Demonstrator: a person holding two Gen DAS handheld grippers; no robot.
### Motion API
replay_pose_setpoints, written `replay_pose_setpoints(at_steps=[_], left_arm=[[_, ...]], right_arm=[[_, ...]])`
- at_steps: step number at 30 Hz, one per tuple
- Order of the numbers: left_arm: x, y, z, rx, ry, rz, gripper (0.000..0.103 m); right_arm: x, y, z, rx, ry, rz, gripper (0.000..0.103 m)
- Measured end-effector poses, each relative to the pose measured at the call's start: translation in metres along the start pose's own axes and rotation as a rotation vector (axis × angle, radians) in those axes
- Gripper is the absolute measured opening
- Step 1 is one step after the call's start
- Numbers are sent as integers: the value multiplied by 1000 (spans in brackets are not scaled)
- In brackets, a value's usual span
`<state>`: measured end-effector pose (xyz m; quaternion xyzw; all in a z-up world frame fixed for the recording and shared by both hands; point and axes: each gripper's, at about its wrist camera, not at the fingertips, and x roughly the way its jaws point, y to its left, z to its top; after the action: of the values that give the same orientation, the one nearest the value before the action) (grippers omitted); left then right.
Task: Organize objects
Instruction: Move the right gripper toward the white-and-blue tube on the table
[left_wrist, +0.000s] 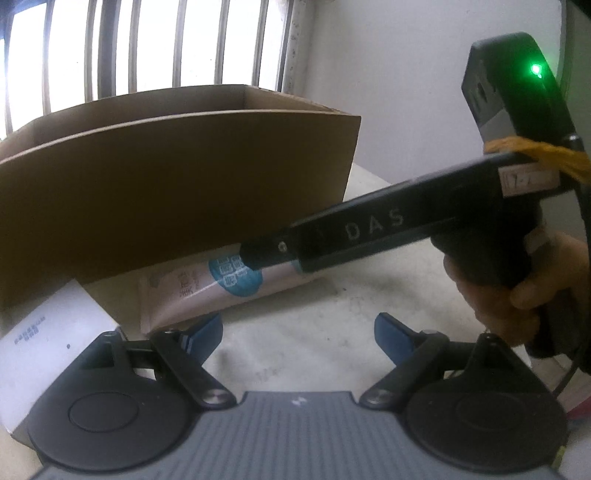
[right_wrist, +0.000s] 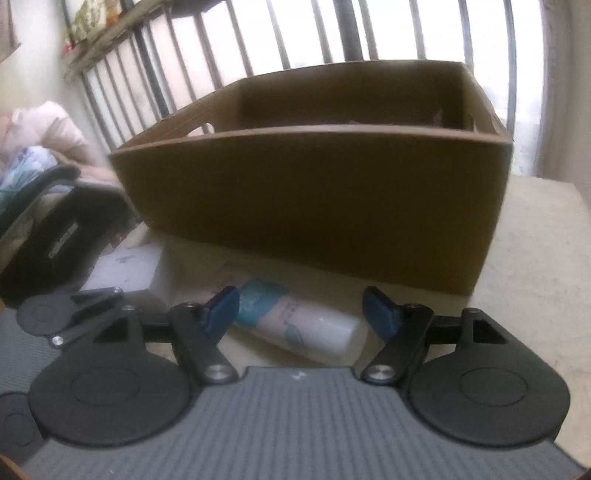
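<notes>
Left gripper (left_wrist: 297, 338): I see my jaws standing wide apart with only bare tabletop between the blue pads; they hold and touch nothing.
Right gripper (right_wrist: 297, 312): my jaws are apart, and the tube lies between them; from my right wrist view I cannot see either pad pressing on it. In the left wrist view this gripper's tip (left_wrist: 258, 254) sits over the tube, a hand (left_wrist: 517, 291) on its grip.
Tube (right_wrist: 299, 325): white with a teal label, lying flat on the tabletop just in front of the cardboard box's near wall.
Cardboard box (right_wrist: 314, 199): open-topped, brown, my landmark; it stands on the tabletop at the far side. I cannot make out what lies inside.
White carton (left_wrist: 44, 332): just left of the tube, in front of the box's left corner.
Tabletop (left_wrist: 332, 321): pale, faintly speckled.
Room: barred window (right_wrist: 295, 33) right behind the box, bright light through it; white wall to the box's right; a dark chair (right_wrist: 48, 229) and heaped cloth off its left side.
</notes>
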<state>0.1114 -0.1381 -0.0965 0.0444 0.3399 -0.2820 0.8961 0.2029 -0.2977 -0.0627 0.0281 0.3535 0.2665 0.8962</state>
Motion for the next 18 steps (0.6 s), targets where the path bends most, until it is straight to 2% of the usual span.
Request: replay_pose_setpoints(at_steps=[3, 12, 18], left_arm=[[-1, 3, -4, -20, -1, -27, 91], [1, 13, -8, -78, 19, -69, 91], [-7, 11, -13, -81, 23, -91, 90]], right_arm=[[1, 1, 3, -1, 14, 16, 63], [-1, 2, 9, -19, 56, 42, 54], [-5, 1, 3, 50, 146, 101, 51]])
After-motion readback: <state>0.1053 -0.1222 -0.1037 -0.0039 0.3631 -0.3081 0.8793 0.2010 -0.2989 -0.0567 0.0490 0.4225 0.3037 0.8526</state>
